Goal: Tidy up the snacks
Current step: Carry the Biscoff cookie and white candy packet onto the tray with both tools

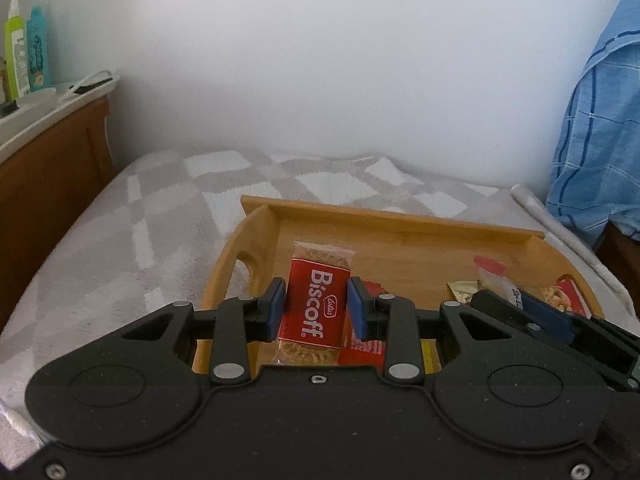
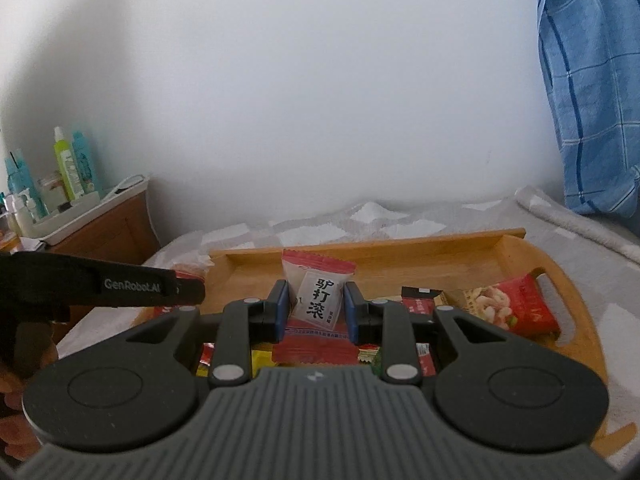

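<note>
My left gripper [image 1: 316, 306] is shut on a red Biscoff biscuit packet [image 1: 314, 308], held upright over the near left part of a wooden tray [image 1: 400, 220]. My right gripper [image 2: 316, 306] is shut on a white and red snack packet with black characters [image 2: 318, 300], held above the same wooden tray [image 2: 400, 246]. That packet [image 1: 494, 280] and the right gripper's blue fingers [image 1: 540, 312] show at the right of the left wrist view. The left gripper's black body [image 2: 120, 282] reaches in from the left of the right wrist view. Several more packets lie in the tray, among them a red nut packet [image 2: 512, 304].
The tray rests on a bed with a grey and white checked blanket [image 1: 140, 220]. A wooden cabinet [image 1: 52, 160] stands at the left, with a white bin and bottles [image 1: 28, 52] on top. A blue checked cloth [image 1: 592, 140] hangs at the right. A white wall is behind.
</note>
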Available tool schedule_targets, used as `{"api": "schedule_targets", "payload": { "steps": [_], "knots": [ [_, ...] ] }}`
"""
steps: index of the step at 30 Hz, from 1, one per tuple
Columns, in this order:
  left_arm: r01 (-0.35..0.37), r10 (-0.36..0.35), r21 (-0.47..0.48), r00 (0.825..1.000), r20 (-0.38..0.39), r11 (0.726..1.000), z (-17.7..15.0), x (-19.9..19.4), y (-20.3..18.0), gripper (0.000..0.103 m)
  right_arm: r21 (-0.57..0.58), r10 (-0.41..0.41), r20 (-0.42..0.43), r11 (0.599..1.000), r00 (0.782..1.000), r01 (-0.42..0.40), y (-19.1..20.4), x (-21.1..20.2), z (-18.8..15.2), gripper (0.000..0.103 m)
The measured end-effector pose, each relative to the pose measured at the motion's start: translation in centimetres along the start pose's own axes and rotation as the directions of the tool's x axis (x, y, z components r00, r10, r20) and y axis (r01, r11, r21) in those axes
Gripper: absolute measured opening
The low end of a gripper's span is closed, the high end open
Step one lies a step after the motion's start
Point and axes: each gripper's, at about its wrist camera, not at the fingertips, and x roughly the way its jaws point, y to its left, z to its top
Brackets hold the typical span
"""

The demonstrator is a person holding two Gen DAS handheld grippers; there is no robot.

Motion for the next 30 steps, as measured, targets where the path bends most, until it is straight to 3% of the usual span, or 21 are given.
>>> {"api": "schedule_targets", "payload": {
  "steps": [4, 6, 30],
  "knots": [
    [0.005, -0.005, 0.002, 1.0, -0.006, 1.0, 0.0, 1.1, -0.2, 0.03, -0.02, -0.015, -0.021, 1.0, 1.0, 0.015, 0.3, 0.9, 0.1, 0.033],
    [0.009, -0.009, 0.005, 1.0, -0.012, 1.0, 0.1, 1.5, -0.3, 0.019, -0.018, -0.018, -0.03, 1.0, 0.999, 0.018, 0.3, 1.1, 0.1, 0.033],
    [0.003, -0.001, 0.043, 0.999, -0.048, 0.999, -0.4, 3.2, -1.1, 0.018, 0.035, -0.039, -0.127, 0.998, 0.991, 0.043, -0.5, 3.3, -0.3, 0.034]
  ]
}}
